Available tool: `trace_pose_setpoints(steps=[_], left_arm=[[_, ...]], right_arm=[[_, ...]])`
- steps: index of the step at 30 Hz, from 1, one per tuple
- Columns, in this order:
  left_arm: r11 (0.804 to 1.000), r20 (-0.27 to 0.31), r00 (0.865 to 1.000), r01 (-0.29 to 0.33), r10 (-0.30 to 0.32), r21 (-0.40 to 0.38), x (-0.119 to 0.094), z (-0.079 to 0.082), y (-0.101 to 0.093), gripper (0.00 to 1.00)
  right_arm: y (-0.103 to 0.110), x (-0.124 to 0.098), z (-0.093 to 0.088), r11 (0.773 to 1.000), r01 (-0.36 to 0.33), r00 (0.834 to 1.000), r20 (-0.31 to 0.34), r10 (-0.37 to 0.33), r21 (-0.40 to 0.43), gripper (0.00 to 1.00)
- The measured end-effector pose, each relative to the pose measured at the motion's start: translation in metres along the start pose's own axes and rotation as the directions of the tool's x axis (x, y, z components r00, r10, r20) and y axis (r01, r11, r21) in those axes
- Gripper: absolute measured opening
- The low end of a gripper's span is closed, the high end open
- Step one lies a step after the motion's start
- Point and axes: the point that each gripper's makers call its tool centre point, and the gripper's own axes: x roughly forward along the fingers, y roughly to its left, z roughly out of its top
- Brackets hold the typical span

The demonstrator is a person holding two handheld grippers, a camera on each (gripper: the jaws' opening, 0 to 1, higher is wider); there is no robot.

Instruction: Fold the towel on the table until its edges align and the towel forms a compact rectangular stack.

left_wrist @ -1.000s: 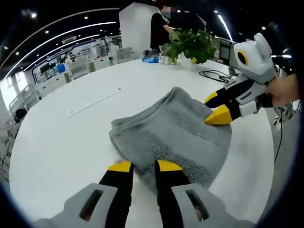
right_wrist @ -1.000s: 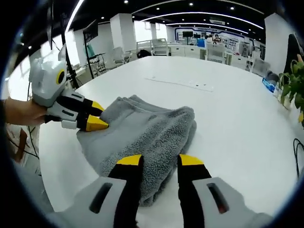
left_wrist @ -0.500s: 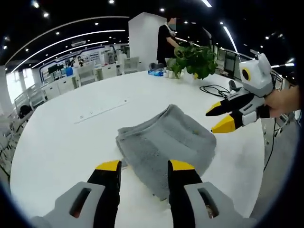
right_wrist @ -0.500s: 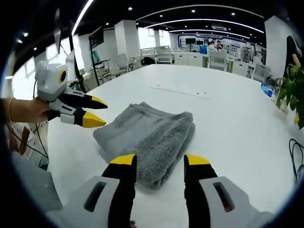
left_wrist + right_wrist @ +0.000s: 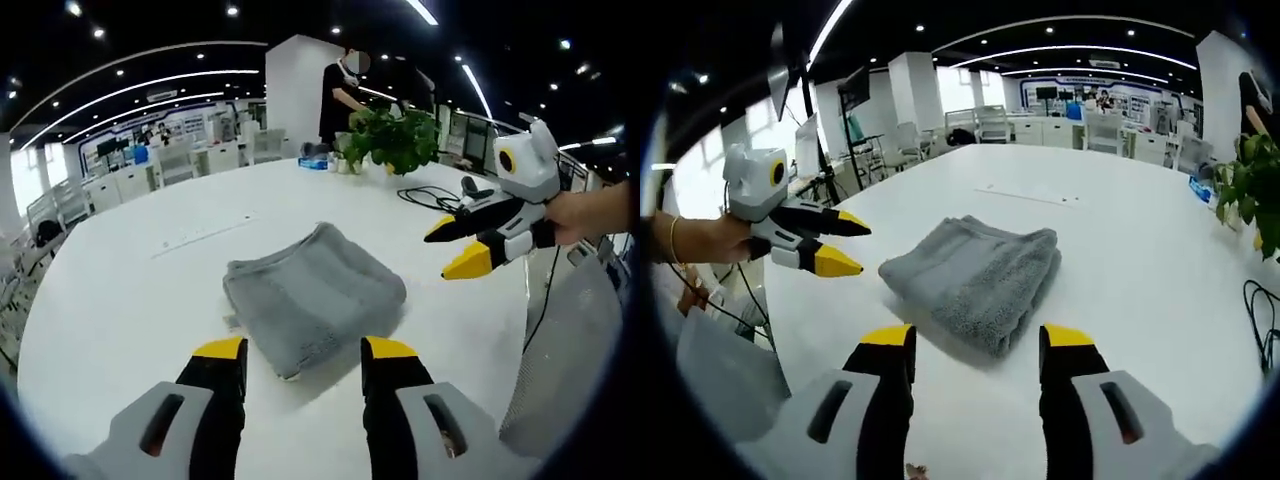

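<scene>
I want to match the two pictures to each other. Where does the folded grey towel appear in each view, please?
Left gripper view: the towel lies just left of centre on the white table, above that view's own jaws.
Right gripper view: the towel lies near centre, above that view's own jaws, with the left gripper open to its left.
Shared landmark: the potted plant at the table's far edge.

I'm getting bright, even light from the ceiling strips and spots overhead. The white counter [image 5: 120, 300] glares a little; the towel [image 5: 310, 295] casts only a faint, soft shadow. The fisheye bends everything at the edges, and the far background is soft.
</scene>
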Motion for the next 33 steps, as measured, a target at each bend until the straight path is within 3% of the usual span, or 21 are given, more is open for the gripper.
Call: trace_pose_setpoints(steps=[5, 7, 11, 15, 19, 23, 27, 29, 33], left_arm=[[1.000, 0.024, 1.000, 0.004, -0.004, 0.003, -0.013, 0.000, -0.011, 0.50], [0.999, 0.032, 0.999, -0.037, 0.037, 0.009, -0.021, -0.002, -0.010, 0.48], [0.998, 0.050, 0.998, -0.031, 0.033, -0.046, -0.035, -0.010, -0.016, 0.50], [0.998, 0.030, 0.999, -0.040, 0.041, -0.046, -0.045, -0.026, -0.023, 0.55], [0.997, 0.042, 0.998, -0.043, 0.046, -0.058, -0.054, -0.035, -0.031, 0.68], [0.998, 0.056, 0.997, -0.049, 0.052, -0.042, -0.064, -0.039, -0.041, 0.81], [0.998, 0.058, 0.997, -0.044, 0.047, -0.055, -0.068, -0.045, -0.049, 0.86], [0.997, 0.051, 0.997, -0.046, 0.050, -0.063, -0.069, -0.049, -0.053, 0.88], [0.997, 0.038, 0.998, -0.040, 0.042, -0.066, -0.071, -0.051, -0.056, 0.89]], right_arm=[[0.010, -0.013, -0.010, 1.000, -0.012, 1.000, -0.005, 0.012, -0.010, 0.51], [0.014, -0.018, -0.016, 1.000, -0.016, 1.000, -0.007, 0.016, -0.005, 0.51], [0.021, -0.028, -0.028, 1.000, -0.019, 1.000, -0.013, 0.019, 0.004, 0.52], [0.028, -0.038, -0.035, 1.000, -0.023, 1.000, -0.008, 0.023, 0.017, 0.53], [0.034, -0.049, -0.041, 0.999, -0.019, 1.000, 0.000, 0.019, 0.030, 0.56], [0.041, -0.056, -0.051, 0.998, -0.025, 1.000, -0.011, 0.026, 0.049, 0.68], [0.044, -0.060, -0.067, 0.998, -0.009, 0.999, -0.042, 0.012, 0.064, 0.78], [0.045, -0.063, -0.067, 0.998, 0.002, 1.000, -0.026, 0.000, 0.068, 0.85], [0.049, -0.071, -0.063, 0.996, -0.001, 1.000, 0.004, 0.001, 0.085, 0.89]])
